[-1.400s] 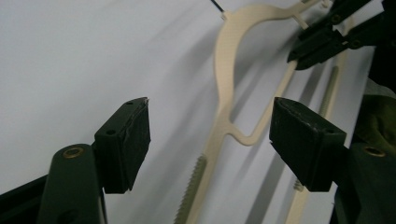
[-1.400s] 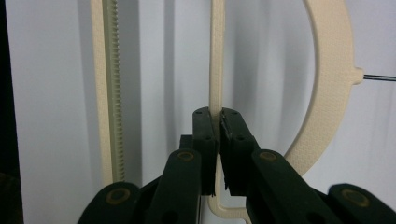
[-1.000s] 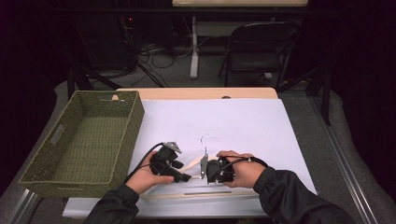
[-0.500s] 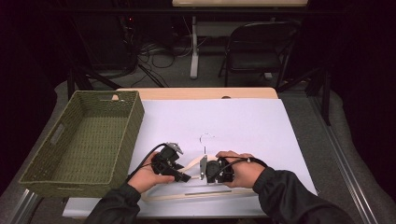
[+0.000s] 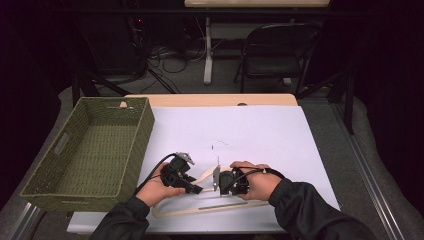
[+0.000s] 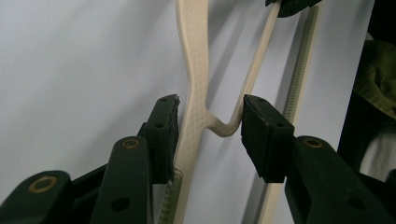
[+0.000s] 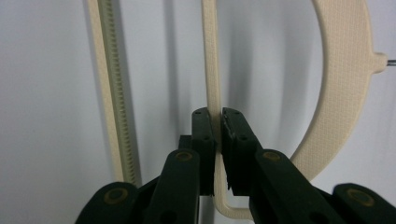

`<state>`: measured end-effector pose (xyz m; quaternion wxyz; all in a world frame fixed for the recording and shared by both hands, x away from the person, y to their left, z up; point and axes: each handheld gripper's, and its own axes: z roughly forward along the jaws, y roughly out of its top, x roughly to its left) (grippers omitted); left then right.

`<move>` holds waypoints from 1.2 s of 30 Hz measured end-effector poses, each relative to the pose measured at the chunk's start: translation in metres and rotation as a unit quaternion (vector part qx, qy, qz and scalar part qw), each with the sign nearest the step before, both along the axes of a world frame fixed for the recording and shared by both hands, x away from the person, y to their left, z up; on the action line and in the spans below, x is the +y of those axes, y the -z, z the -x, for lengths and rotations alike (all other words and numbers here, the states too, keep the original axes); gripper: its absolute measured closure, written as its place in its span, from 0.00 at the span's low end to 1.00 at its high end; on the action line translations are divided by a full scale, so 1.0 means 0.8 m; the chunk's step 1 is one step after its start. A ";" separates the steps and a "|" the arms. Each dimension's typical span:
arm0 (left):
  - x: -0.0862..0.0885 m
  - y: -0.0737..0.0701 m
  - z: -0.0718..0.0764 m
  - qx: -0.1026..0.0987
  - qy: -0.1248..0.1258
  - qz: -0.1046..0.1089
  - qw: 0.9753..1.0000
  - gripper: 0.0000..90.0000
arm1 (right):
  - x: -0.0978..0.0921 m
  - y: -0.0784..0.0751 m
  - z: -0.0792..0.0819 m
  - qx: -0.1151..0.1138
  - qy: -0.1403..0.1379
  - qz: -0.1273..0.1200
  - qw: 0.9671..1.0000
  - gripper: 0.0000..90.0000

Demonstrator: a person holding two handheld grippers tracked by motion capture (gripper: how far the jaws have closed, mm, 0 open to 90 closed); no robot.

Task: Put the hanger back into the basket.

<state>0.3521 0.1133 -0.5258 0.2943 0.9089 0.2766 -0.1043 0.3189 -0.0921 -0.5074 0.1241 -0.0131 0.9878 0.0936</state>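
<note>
While the green woven basket (image 5: 87,150) stands beside the left gripper (image 5: 186,181) with nothing visible inside, the cream hanger (image 5: 210,207) lies flat on the white desk (image 5: 270,135), so I judge the work is at its start. The right gripper (image 7: 217,122) has its fingers (image 7: 203,140) closed on a thin bar of the hanger. The left fingers (image 6: 163,130) stand wide, with the hanger's notch between them, not yet squeezed.

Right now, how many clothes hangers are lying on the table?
1. The cream hanger lies on the white sheet at the near edge, between the left gripper and the right gripper, right of the basket. Hands may hide parts.
</note>
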 end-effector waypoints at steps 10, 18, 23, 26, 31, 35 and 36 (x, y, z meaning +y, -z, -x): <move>0.003 -0.004 0.001 -0.008 0.000 0.008 1.000 0.69 | -0.002 -0.002 -0.004 0.004 0.020 -0.018 1.000 0.88; 0.003 -0.005 0.003 -0.013 0.005 0.007 1.000 0.71 | -0.023 -0.037 -0.016 0.040 0.083 -0.115 0.989 0.80; 0.002 -0.007 0.007 -0.022 0.006 0.007 1.000 0.71 | -0.061 -0.049 -0.038 0.034 0.160 -0.147 0.975 0.76; 0.001 -0.009 0.009 -0.030 0.004 0.001 1.000 0.71 | -0.064 -0.047 -0.041 0.032 0.168 -0.154 0.973 0.72; 0.001 -0.011 0.015 -0.043 0.009 -0.001 0.999 0.71 | -0.055 -0.037 -0.048 0.050 0.171 -0.139 0.974 0.69; 0.001 -0.013 0.016 -0.046 0.014 -0.001 0.999 0.71 | -0.049 -0.029 -0.052 0.076 0.180 -0.150 0.969 0.69; 0.001 -0.013 0.017 -0.046 0.013 -0.001 0.999 0.71 | -0.047 -0.026 -0.053 0.076 0.180 -0.148 0.969 0.69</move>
